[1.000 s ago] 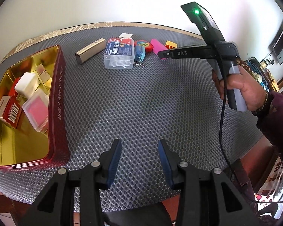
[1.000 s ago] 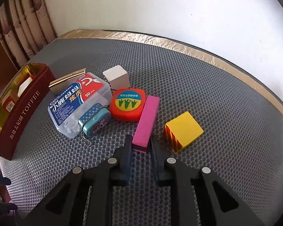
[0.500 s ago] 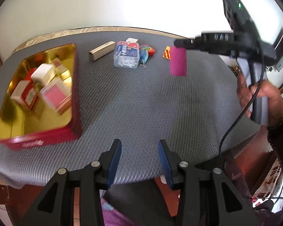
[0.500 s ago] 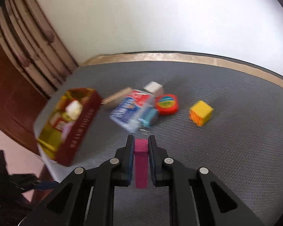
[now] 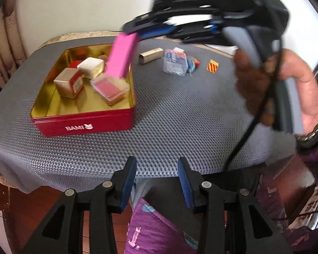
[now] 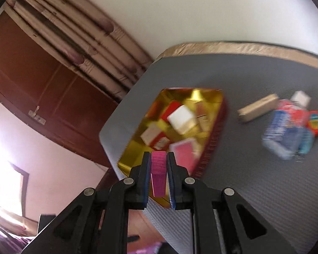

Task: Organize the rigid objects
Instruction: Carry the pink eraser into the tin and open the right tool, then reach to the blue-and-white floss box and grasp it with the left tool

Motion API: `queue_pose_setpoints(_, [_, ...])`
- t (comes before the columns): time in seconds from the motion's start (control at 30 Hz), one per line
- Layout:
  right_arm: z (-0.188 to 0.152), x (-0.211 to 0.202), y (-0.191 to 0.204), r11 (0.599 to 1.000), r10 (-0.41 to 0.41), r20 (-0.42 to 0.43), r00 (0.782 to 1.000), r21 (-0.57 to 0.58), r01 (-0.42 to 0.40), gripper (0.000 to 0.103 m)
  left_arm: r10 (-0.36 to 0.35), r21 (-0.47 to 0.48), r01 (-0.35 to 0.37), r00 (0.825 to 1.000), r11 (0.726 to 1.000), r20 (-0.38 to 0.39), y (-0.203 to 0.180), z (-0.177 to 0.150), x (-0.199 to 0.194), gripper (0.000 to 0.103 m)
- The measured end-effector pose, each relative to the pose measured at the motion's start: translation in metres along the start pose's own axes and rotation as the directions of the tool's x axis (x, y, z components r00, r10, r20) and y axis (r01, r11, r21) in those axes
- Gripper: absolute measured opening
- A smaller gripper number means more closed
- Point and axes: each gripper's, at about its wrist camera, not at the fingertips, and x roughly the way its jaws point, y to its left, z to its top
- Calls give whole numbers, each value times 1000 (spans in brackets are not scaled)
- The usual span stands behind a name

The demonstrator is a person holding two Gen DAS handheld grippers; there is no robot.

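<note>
My right gripper (image 6: 158, 165) is shut on a pink block (image 6: 158, 174), which hangs in the air over the red tin (image 5: 84, 124) with the gold inside. In the left wrist view the pink block (image 5: 122, 56) dangles from the right gripper (image 5: 135, 34) above the tin's right half. The tin (image 6: 214, 144) holds several small boxes, among them a white one (image 5: 91, 68) and a clear case with a pink card (image 5: 109, 89). My left gripper (image 5: 156, 169) stands open and empty near the table's front edge.
On the grey mat (image 5: 180, 110) behind the tin lie a tan bar (image 5: 150, 55), a clear floss box (image 5: 175, 62), a red and a teal trinket (image 5: 194, 63) and a yellow cube (image 5: 213, 65). A person's hand (image 5: 286, 84) grips the right tool. Curtains (image 6: 63, 31) hang at the left.
The right gripper has lifted the pink block off the mat and carried it left, to above the tin. The left gripper has drawn back towards the table's front edge.
</note>
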Motion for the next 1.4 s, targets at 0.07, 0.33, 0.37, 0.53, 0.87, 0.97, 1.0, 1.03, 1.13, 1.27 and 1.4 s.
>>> queue_pose_setpoints(0.07, [5,24,5,1000,5,-27,1000,7,-4,14,-1,-11,1,1000,1000,14,4,0,-4,41])
queue_pose_setpoints(0.33, [13,82,-7,999,-27,-116,993,27,30,14,8,-28,-8,1000,1000,28,17,0,-6,41])
queue_pose_setpoints(0.37, [13,87,-9,999,-33,-123,992,27,36,14,8,-31,-7,1000,999,25,19,1,-5,41])
queue_pose_setpoints(0.53, [16,101,-15,998,-51,-138,989,34,56,14,5,-49,-5,1000,999,8,27,-1,-2,41])
queue_pose_setpoints(0.87, [22,93,-22,1000,-7,-66,998,20,8,16,39,-33,-39,999,999,-2,22,-8,5,41])
queue_pose_setpoints(0.97, [10,53,-29,1000,-19,20,1000,-16,20,17,55,-14,-55,998,998,3,21,-7,7,41])
queue_pose_setpoints(1.0, [3,36,-33,998,-49,49,998,-39,50,18,62,-8,-62,998,998,3,20,-7,7,41])
queue_pose_setpoints(1.03, [-6,20,-37,994,-87,71,994,-61,91,20,65,-2,-65,998,998,3,19,-8,8,41])
queue_pose_setpoints(1.13, [-39,-29,-54,955,-260,141,955,-106,275,26,63,7,-63,998,998,1,15,-7,10,41])
queue_pose_setpoints(1.27, [-89,-92,-102,784,-589,191,785,-101,613,39,64,32,-63,998,997,-21,5,-9,17,41])
queue_pose_setpoints(1.4, [-122,-133,-159,551,-818,159,553,-58,832,40,54,59,-51,997,997,-48,-9,-8,23,41])
